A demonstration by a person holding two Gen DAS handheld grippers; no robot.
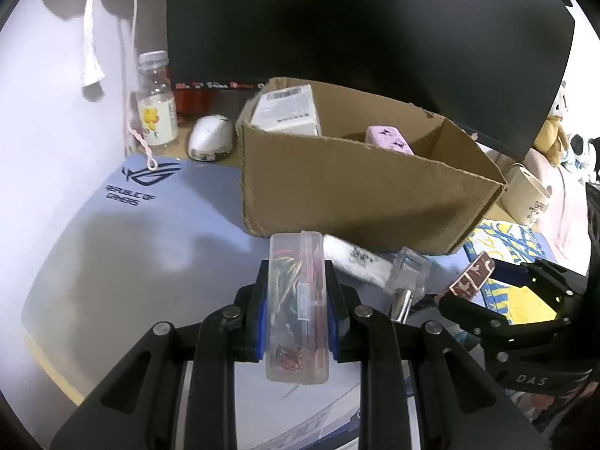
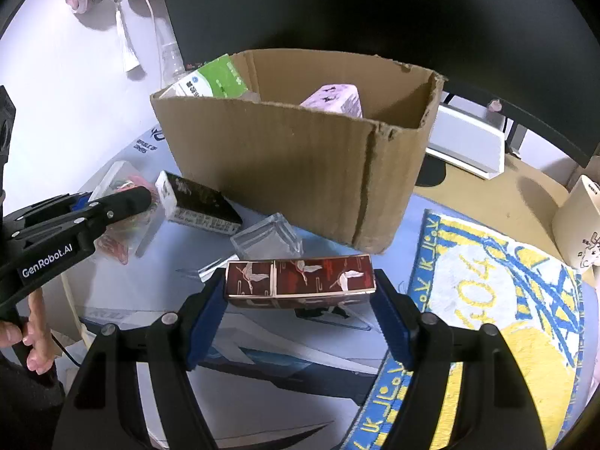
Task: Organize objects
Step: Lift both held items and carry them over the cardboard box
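My left gripper (image 1: 296, 292) is shut on a clear plastic case (image 1: 296, 307) of coloured wires, lifted on edge above the mat. My right gripper (image 2: 300, 292) is shut on a dark red box (image 2: 300, 279) printed with white cranes, gripped by its two ends. Just beyond both stands an open cardboard box (image 1: 356, 187) (image 2: 292, 172) holding a white carton (image 1: 287, 110) and a pink item (image 1: 390, 138). On the mat in front of it lie a black-and-white pack (image 2: 198, 202) and a small clear box (image 2: 268, 242).
A dark monitor (image 1: 356, 26) looms behind the cardboard box. A white mouse (image 1: 210, 137) and a small bottle (image 1: 155, 101) sit at the back left. A yellow-and-blue towel (image 2: 495, 300) and a cream mug (image 2: 577, 221) are on the right. A hand (image 2: 35, 333) holds the left tool.
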